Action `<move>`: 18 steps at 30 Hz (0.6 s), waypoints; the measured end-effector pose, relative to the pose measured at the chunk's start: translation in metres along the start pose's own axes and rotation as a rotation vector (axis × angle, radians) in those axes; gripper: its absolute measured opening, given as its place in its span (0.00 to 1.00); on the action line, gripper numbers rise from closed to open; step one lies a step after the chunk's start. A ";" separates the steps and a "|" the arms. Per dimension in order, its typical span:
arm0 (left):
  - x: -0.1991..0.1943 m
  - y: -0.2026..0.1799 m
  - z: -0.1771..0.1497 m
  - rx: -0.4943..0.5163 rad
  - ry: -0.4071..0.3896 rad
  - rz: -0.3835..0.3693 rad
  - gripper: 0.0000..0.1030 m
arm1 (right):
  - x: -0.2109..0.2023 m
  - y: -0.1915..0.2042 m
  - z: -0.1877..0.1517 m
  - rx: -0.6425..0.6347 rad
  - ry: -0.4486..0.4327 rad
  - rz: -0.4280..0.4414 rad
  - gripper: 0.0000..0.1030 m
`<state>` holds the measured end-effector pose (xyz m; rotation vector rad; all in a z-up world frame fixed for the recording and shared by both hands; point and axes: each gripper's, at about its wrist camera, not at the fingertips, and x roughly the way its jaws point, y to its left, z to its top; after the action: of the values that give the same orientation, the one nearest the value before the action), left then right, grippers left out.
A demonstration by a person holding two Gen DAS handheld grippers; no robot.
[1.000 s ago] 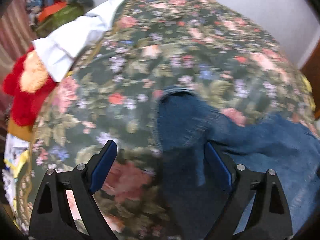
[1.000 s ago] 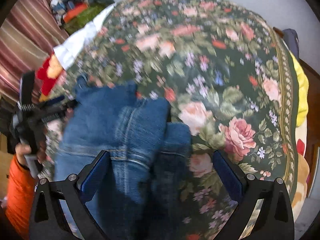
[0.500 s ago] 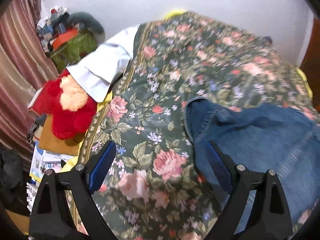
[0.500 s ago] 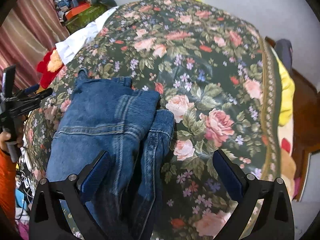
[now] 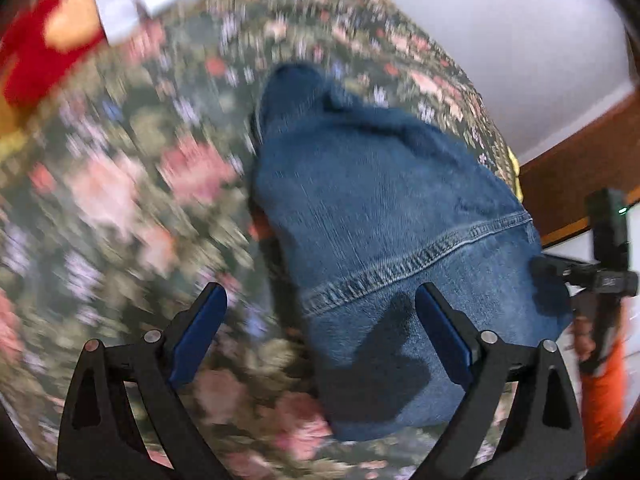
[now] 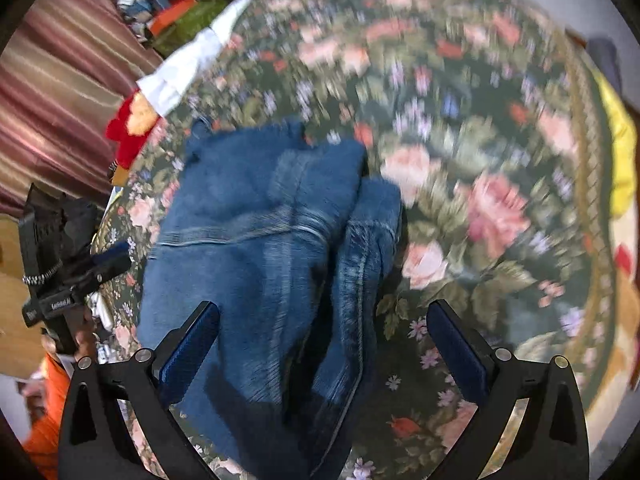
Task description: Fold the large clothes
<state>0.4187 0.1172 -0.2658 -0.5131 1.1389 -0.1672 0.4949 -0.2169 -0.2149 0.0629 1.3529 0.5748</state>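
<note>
Folded blue jeans (image 5: pixel 384 216) lie in a compact stack on the floral bedspread (image 5: pixel 132 184). My left gripper (image 5: pixel 320 332) hovers open just above their near end, its right finger over the denim and its left finger over the bedspread, nothing held. From the other side the same jeans (image 6: pixel 256 232) show a folded leg along their right edge. My right gripper (image 6: pixel 324 344) is open above the near part of the jeans and holds nothing. The left gripper (image 6: pixel 76 276) appears at the left edge of the right wrist view, and the right gripper (image 5: pixel 600 264) at the right edge of the left wrist view.
A red plush toy (image 6: pixel 134 128) and a white cloth (image 6: pixel 188 68) lie at the bed's left edge, with a clutter pile (image 6: pixel 180 12) beyond. A striped curtain (image 6: pixel 52 92) hangs left. A yellow sheet (image 6: pixel 620 148) shows at the right edge. Orange sleeves (image 5: pixel 600 392) hold the grippers.
The left wrist view swung from looking across the bed down onto the folded jeans. The right gripper moved slightly closer over the jeans. Both stayed open.
</note>
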 end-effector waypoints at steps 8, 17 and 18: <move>0.046 0.017 0.011 -0.187 0.061 -0.203 0.94 | 0.050 -0.010 0.008 0.056 0.168 0.190 1.00; 0.065 -0.002 0.022 -0.181 0.060 -0.233 0.88 | 0.073 0.007 0.021 0.056 0.161 0.250 0.84; 0.061 -0.006 0.021 -0.158 0.050 -0.222 0.82 | 0.074 0.006 0.021 0.069 0.164 0.261 0.76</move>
<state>0.4639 0.0952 -0.3066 -0.7802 1.1476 -0.2849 0.5200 -0.1741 -0.2741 0.2559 1.5359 0.7656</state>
